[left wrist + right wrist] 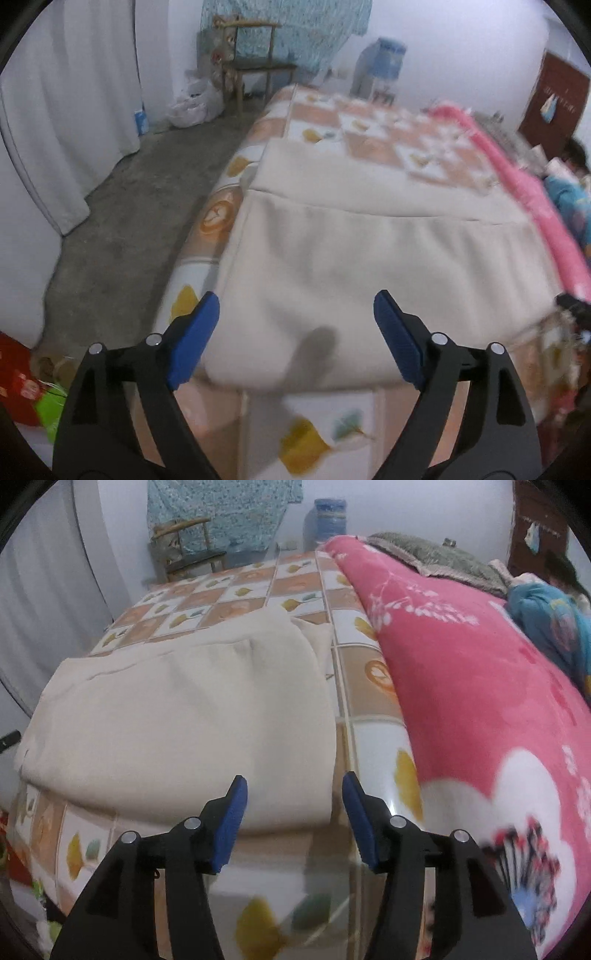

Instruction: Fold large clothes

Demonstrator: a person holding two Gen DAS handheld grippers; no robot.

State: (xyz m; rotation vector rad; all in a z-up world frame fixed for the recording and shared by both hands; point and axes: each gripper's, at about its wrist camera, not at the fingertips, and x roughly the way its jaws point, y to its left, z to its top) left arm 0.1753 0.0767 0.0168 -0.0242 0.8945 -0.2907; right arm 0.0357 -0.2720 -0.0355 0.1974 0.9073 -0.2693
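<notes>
Bed (373, 136) fills both views, covered by a sheet with a tiled leaf print. Pink blanket (461, 672) runs along the bed's right side, grey-green throw (424, 557) at its far end; a person in blue (546, 624) lies beyond it near the right edge. Cream garment (332, 266) lies folded on the near end of the bed, top layer's edge crossing it as a seam-like line, near fold just short of the bed's front edge; clear strip of sheet between it and the blanket. White curtain (70, 110) on the left wall, concrete floor (122, 221) below it. Wooden chair (255, 70) and a water jug (327, 522) by the far wall, patterned blue cloth (221, 509) hanging behind. Left gripper (295, 306) over the garment's near edge, jaws wide, nothing between the pads. Right gripper (293, 788) over the garment's near right corner, jaws about half apart, also empty. Frames are motion-blurred; can't tell whether either touches the fabric.
</notes>
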